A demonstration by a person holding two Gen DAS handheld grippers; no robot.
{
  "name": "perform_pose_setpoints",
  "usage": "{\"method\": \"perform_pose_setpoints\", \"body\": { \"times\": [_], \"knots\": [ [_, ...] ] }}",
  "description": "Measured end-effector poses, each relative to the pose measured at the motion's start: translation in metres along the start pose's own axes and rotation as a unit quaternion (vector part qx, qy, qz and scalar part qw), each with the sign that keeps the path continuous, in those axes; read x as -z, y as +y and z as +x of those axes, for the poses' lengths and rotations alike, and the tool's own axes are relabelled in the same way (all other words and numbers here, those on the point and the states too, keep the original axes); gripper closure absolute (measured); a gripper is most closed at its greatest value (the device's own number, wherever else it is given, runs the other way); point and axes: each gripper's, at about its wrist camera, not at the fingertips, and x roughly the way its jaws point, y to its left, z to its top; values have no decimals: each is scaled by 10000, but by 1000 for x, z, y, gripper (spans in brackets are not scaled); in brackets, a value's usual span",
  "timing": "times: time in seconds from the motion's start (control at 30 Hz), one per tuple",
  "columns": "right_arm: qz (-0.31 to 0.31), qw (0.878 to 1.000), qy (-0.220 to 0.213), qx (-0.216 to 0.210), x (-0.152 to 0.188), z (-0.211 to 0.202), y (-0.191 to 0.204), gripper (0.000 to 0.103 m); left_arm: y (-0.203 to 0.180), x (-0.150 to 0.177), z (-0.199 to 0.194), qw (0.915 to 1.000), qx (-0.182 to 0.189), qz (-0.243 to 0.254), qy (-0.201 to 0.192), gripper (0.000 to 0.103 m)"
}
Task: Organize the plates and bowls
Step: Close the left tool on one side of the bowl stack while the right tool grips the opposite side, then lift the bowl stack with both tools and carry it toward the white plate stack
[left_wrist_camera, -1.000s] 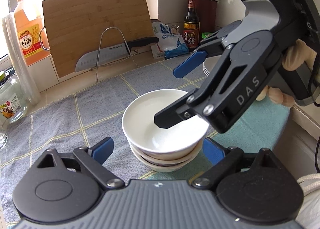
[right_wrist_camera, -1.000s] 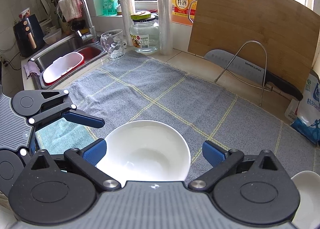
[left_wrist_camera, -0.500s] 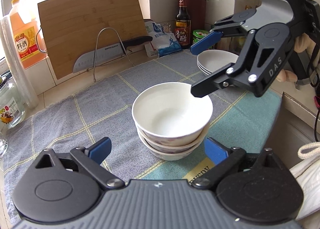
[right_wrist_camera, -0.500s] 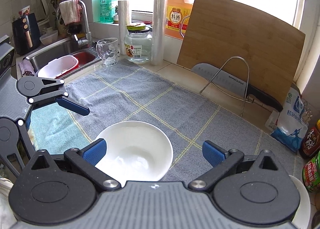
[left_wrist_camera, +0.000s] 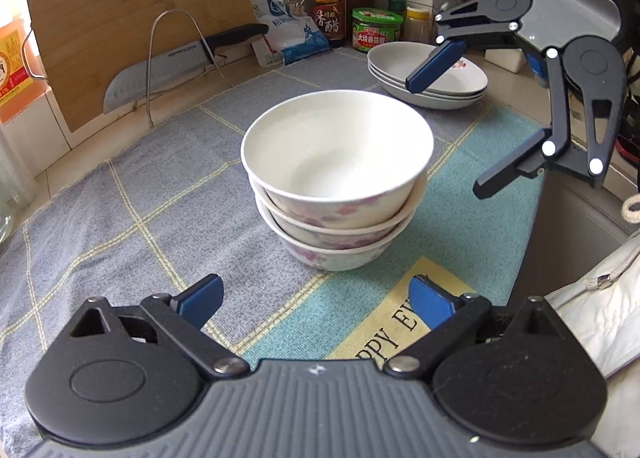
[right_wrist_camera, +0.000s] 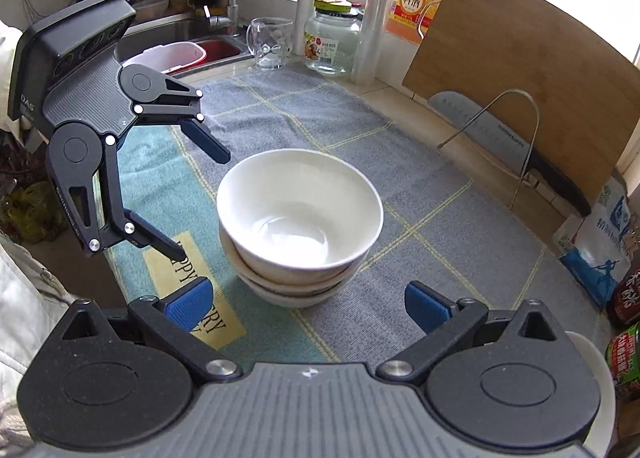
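Three nested bowls (left_wrist_camera: 336, 178) upright, mouths up, on cloth (left_wrist_camera: 120, 218), both grippers' jaws wide open, empty

Stacked bowls (left_wrist_camera: 336, 178) sit mid-mat (left_wrist_camera: 120, 210); stacked plates (left_wrist_camera: 428, 78) behind right, cutting board (left_wrist_camera: 132, 18) behind left.

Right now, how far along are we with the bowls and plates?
Done, by the look of it: three bowls sit nested in one stack on the mat, and the plates are stacked behind them. In hand: nothing. The left gripper and right gripper are both open and clear of the bowls. Left: no loose dishes show in either view.
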Motion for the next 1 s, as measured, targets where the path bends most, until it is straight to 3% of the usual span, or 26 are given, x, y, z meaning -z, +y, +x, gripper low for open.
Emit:
{"method": "perform_pose_setpoints", "body": {
  "times": [0.27, 0.57, 0.7, 0.9, 1.0],
  "knots": [
    [-35, 9993, 280, -227, 10, 49, -4, 0, 0, -6, 32, 9986, 334, 400, 55, 7],
    [-131, 9992, 176, -346, 1, 55, -8, 3, 4, -19, 44, 9936, 750, 839, 58, 13],
    [-62, 9992, 139, -369, 0, 55, -9, 7, 4, -23, 44, 9894, 966, 1079, 115, 18],
    [-42, 9990, 97, -428, 1, 50, -5, 18, 6, -31, 46, 9832, 1191, 1366, 227, 20],
    [-15, 9991, 107, -399, 0, 51, -4, 18, 8, -32, 46, 9814, 1273, 1417, 231, 20]
  ]
}}
